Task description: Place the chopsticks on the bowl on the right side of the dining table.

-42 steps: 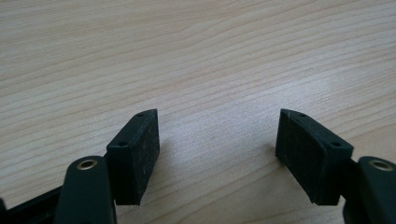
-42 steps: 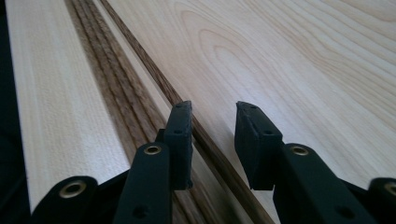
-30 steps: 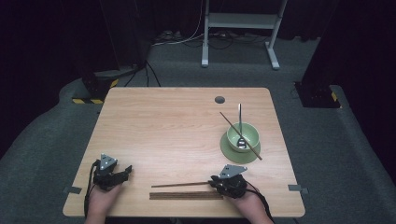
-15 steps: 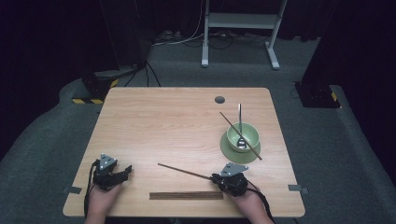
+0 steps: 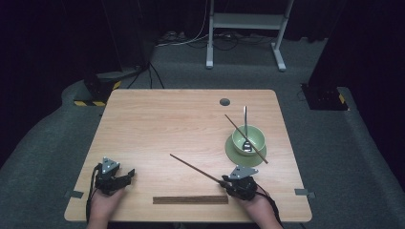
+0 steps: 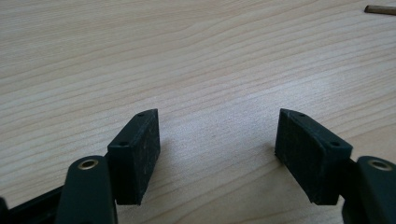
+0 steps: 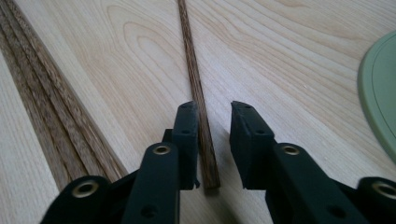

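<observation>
Wooden chopstick (image 7: 198,100) lies on the tabletop (image 5: 157,124) between the right gripper (image 7: 214,108) jaws, just opening, pointing straight ahead away from them; left gripper (image 6: 217,133) open, empty

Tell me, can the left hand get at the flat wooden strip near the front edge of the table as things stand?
Probably yes. The left tool is open and holds nothing, and bare table lies between it and the wooden strip. The chopstick at the right tool lies farther back, not across that path.
</observation>
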Tool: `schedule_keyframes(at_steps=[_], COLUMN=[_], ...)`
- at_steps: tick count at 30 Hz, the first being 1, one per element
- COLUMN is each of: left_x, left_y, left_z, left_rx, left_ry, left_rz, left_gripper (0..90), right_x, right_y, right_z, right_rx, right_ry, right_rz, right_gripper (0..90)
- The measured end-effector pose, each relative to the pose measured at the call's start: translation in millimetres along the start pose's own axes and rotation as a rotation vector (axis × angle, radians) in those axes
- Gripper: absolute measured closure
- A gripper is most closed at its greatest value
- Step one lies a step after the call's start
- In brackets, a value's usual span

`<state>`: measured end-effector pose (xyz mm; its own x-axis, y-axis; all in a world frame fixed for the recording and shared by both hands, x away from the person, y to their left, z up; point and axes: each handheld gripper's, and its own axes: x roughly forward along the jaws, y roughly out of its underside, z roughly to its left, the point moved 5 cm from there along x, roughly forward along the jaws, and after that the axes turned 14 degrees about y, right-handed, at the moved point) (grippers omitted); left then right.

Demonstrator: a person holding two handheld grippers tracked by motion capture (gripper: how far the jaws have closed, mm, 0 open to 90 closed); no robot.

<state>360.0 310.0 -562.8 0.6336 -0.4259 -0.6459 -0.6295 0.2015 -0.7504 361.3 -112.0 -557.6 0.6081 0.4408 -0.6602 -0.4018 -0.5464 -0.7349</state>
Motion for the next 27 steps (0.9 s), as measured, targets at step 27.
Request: schedule_keyframes(at_steps=[27], left_x=[0.2], left_y=[-0.1], left_z=[0.9], left_rx=[-0.008], left_ry=[0.008], left_rz=[0.0], left_gripper=[31.3], right_x=[-11.4], right_y=[-7.1], right_z=[1.7], right_rx=[-0.05], right_ry=[-0.002], right_rz=[-0.053], right_gripper=[84.3])
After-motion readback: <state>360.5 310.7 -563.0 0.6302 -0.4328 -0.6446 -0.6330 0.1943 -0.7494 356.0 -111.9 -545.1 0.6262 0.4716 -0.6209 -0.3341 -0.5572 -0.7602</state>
